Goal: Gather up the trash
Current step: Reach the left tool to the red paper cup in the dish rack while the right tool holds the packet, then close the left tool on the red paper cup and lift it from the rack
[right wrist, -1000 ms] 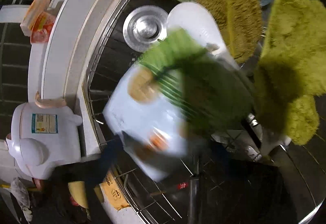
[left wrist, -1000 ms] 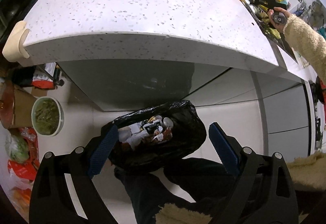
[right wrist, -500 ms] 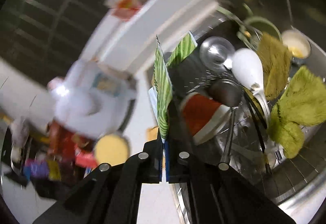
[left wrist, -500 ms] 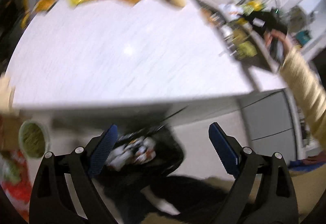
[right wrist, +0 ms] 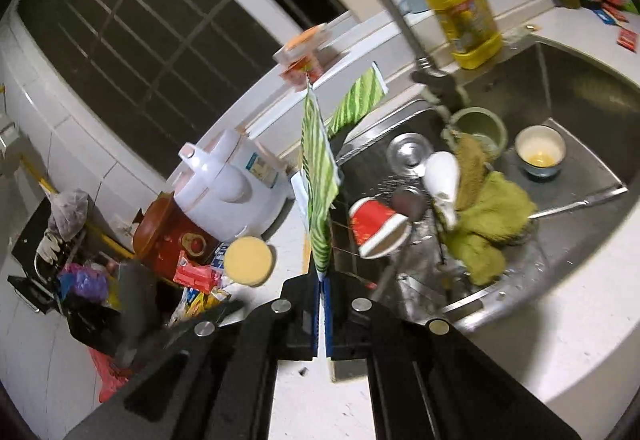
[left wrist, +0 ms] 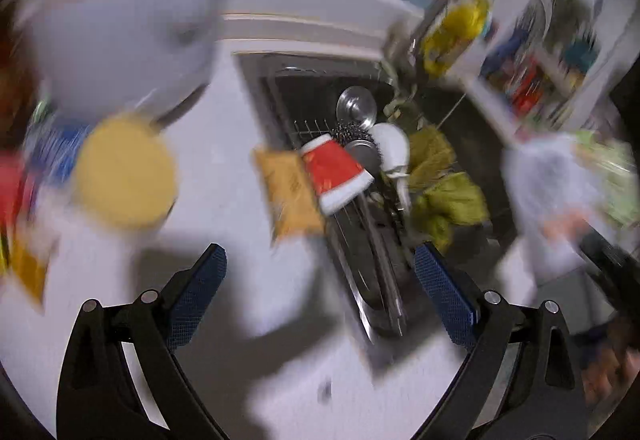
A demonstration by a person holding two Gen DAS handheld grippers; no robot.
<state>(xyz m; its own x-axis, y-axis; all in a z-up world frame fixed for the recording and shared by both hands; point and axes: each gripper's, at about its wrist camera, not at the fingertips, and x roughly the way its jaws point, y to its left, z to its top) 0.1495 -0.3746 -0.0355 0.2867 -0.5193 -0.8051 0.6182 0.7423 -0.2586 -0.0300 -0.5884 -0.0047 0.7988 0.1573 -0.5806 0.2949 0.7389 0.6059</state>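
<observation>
White speckled stone is carrying everything here: the desk point(right wrist: 552, 324) is wrapping around a steel sink point(right wrist: 580, 88) sunk near its back edge, with a white rice cooker point(right wrist: 228, 188) standing at that back edge, left of the basin. Inside the sink a green cloth point(right wrist: 492, 224) is lying heaped, with a red paper cup point(right wrist: 376, 228) on its side against the basin's left wall and a small bowl point(right wrist: 540, 156) towards the right.

The right gripper point(right wrist: 322, 304) is holding its fingers pressed together on a green-striped wrapper point(right wrist: 318, 176), which is standing up out of the pinch above the sink's left rim. The left gripper point(left wrist: 316, 296) is hovering over the desk's front edge with fingers spread wide and nothing between them; its view is badly smeared, though a yellow packet point(left wrist: 290, 192) is showing on the sink's left rim beside the cup.

To carry the wrapper off well, I would keep the pinch firm and low on the film and lift it clear of the tap before swinging away, since thin film slips easily.

A second ago the wrapper was lying down in the basin, a blur under closing fingers; now it is hanging clear. The left gripper was then looking down at a black rubbish bag on the floor; now it is facing the sink.
</observation>
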